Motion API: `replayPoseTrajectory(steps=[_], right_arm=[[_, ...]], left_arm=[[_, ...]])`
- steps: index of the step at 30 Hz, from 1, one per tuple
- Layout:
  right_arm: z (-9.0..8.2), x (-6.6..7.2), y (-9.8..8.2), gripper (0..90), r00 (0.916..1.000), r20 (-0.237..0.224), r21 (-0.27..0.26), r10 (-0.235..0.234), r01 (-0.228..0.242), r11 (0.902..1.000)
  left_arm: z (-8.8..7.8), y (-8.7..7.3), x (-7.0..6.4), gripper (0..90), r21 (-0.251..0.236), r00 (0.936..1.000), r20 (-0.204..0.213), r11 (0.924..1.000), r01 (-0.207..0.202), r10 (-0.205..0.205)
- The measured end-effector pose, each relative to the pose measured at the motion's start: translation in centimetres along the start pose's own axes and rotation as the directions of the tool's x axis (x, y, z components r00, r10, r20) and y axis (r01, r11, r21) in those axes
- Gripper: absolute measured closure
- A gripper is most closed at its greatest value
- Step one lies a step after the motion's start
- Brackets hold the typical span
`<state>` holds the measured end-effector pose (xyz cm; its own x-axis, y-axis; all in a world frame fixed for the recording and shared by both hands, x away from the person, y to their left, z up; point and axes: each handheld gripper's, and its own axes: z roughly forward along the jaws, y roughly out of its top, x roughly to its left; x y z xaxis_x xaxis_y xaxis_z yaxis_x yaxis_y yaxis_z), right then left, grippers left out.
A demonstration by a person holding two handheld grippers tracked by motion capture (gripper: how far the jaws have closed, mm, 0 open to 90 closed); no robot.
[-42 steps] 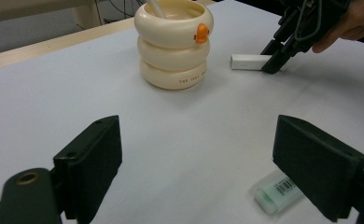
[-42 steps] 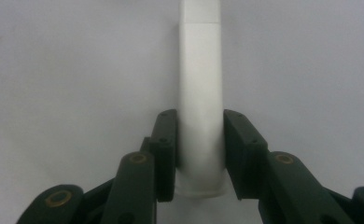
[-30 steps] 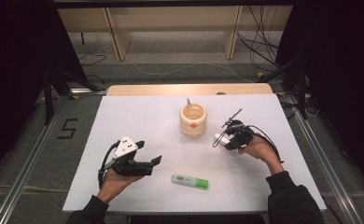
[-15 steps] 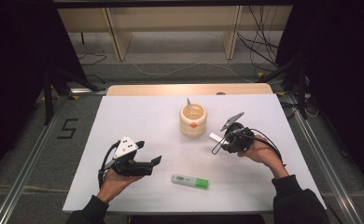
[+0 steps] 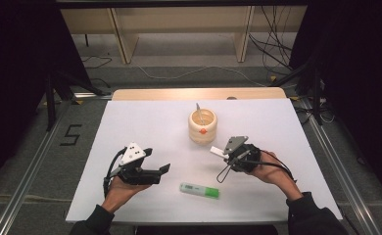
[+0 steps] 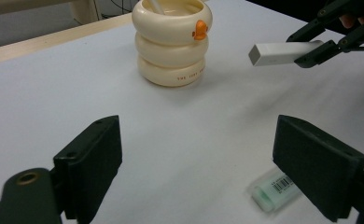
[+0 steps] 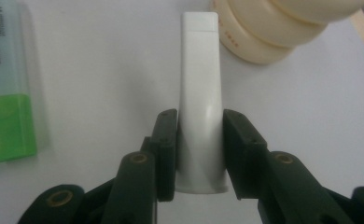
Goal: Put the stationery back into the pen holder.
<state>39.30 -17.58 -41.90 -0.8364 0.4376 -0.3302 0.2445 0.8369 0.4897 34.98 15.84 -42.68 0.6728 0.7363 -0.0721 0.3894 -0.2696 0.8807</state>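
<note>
A cream ringed cup (image 5: 202, 126) with an orange duck mark stands at the table's middle, a thin stick leaning inside it. My right gripper (image 5: 226, 153) is shut on a white flat tube (image 5: 217, 151), held level and a little above the table, just right of and below the cup. In the right gripper view the white tube (image 7: 199, 100) sits between both pads, its far end near the cup (image 7: 273, 28). My left gripper (image 5: 158, 170) rests open at the left, its jaws spread wide over bare table (image 6: 189, 135). A green highlighter (image 5: 199, 190) lies near the front edge.
The white table top (image 5: 145, 122) has a wooden strip (image 5: 199, 93) along its far edge. Metal rails run along the floor on both sides, and cables lie on the floor behind. The highlighter (image 6: 276, 191) lies close by the left gripper's right jaw.
My right gripper has carried the white tube leftward and slightly up, closer to the cup. The left gripper, the cup and the highlighter have kept their places.
</note>
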Motion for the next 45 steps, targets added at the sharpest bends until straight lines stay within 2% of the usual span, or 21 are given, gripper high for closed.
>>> replayPoseTrajectory(steps=[3,8,13,18,23,25,28,29,32,33,34,35,36,37,39,40,41,42,43,44,45], right_arm=[[0.0,1.1,0.2,67.7,0.9973,0.035,-0.014,-0.064,0.065,0.9978],[-0.2,2.4,0.2,67.7,0.9856,0.082,-0.045,-0.148,0.152,0.9873],[-0.3,3.3,0.2,67.7,0.9758,0.123,-0.056,-0.181,0.189,0.9804],[-0.2,4.4,0.0,67.7,0.9596,0.165,-0.079,-0.228,0.244,0.9666],[-0.3,5.5,-0.2,67.7,0.9346,0.208,-0.089,-0.288,0.312,0.9461],[-0.4,5.7,-0.3,67.7,0.9181,0.234,-0.089,-0.32,0.348,0.9332],[-0.5,6.1,-0.3,67.7,0.9042,0.254,-0.094,-0.344,0.377,0.9216],[-0.5,6.3,-0.4,67.7,0.8962,0.268,-0.094,-0.354,0.39,0.9162],[-0.6,6.7,-0.6,67.8,0.8605,0.315,-0.097,-0.4,0.449,0.8883],[-0.6,7.0,-0.7,67.7,0.856,0.332,-0.098,-0.396,0.449,0.888],[-0.6,7.2,-0.7,67.7,0.844,0.349,-0.094,-0.407,0.464,0.881],[-0.6,7.4,-0.7,67.7,0.82,0.368,-0.095,-0.438,0.502,0.8595],[-0.6,7.5,-0.8,67.7,0.8066,0.377,-0.094,-0.456,0.523,0.8473],[-0.6,7.7,-0.8,67.7,0.8011,0.383,-0.094,-0.46,0.529,0.8433],[-0.5,8.2,-0.8,67.7,0.7786,0.411,-0.088,-0.474,0.551,0.8297],[-0.5,8.3,-0.8,67.7,0.7721,0.408,-0.091,-0.487,0.565,0.8199],[-0.4,8.5,-0.8,67.7,0.7629,0.422,-0.087,-0.49,0.572,0.8159],[-0.4,8.6,-0.8,67.8,0.7482,0.438,-0.088,-0.498,0.588,0.8044],[-0.4,8.8,-0.9,67.7,0.7517,0.437,-0.089,-0.494,0.582,0.8081],[-0.4,9.0,-0.8,67.7,0.7415,0.452,-0.089,-0.496,0.591,0.8017],[-0.4,9.0,-0.8,67.8,0.7416,0.449,-0.096,-0.498,0.595,0.7982]], left_arm=[[0.1,0.2,-0.1,15.5,0.008,0.9999,0.009,1.0,0.005,-0.005],[0.2,1.0,-0.3,15.4,0.029,0.9992,0.039,0.9996,0.003,-0.004],[0.3,2.1,-0.3,15.4,0.062,0.9977,0.067,0.998,-0.01,0.006],[0.9,3.4,-0.4,15.4,0.123,0.9948,0.101,0.992,-0.025,0.013],[1.8,4.0,-0.9,15.4,0.188,0.99,0.14,0.9811,-0.046,0.02],[2.2,4.3,-1.2,15.4,0.205,0.9883,0.15,0.9771,-0.056,0.025],[2.7,4.9,-1.6,15.4,0.231,0.9852,0.167,0.9699,-0.079,0.04],[2.9,5.1,-1.8,15.4,0.24,0.9851,0.167,0.9677,-0.078,0.038],[3.5,5.7,-2.1,15.4,0.274,0.9807,0.192,0.9574,-0.091,0.039],[3.6,5.9,-2.2,15.4,0.284,0.9784,0.201,0.9533,-0.104,0.047],[3.8,6.0,-2.3,15.4,0.287,0.9773,0.207,0.952,-0.107,0.048],[4.0,6.2,-2.4,15.4,0.292,0.9746,0.217,0.9493,-0.117,0.054],[4.1,6.3,-2.6,15.5,0.302,0.972,0.228,0.945,-0.125,0.055],[4.3,6.5,-2.7,15.5,0.312,0.969,0.24,0.9402,-0.135,0.06],[4.6,6.7,-3.0,15.5,0.327,0.9652,0.253,0.9332,-0.15,0.066],[4.8,6.8,-3.2,15.5,0.334,0.9625,0.262,0.9291,-0.158,0.069],[4.9,6.9,-3.3,15.6,0.338,0.96,0.269,0.9257,-0.169,0.077],[5.1,6.9,-3.5,15.7,0.342,0.9582,0.275,0.9234,-0.175,0.08],[5.2,7.0,-3.6,15.9,0.35,0.9549,0.287,0.9195,-0.179,0.076],[5.5,7.0,-3.7,16.2,0.358,0.9514,0.298,0.9147,-0.187,0.077],[5.6,7.0,-3.9,16.2,0.367,0.9486,0.305,0.9084,-0.2,0.086]])
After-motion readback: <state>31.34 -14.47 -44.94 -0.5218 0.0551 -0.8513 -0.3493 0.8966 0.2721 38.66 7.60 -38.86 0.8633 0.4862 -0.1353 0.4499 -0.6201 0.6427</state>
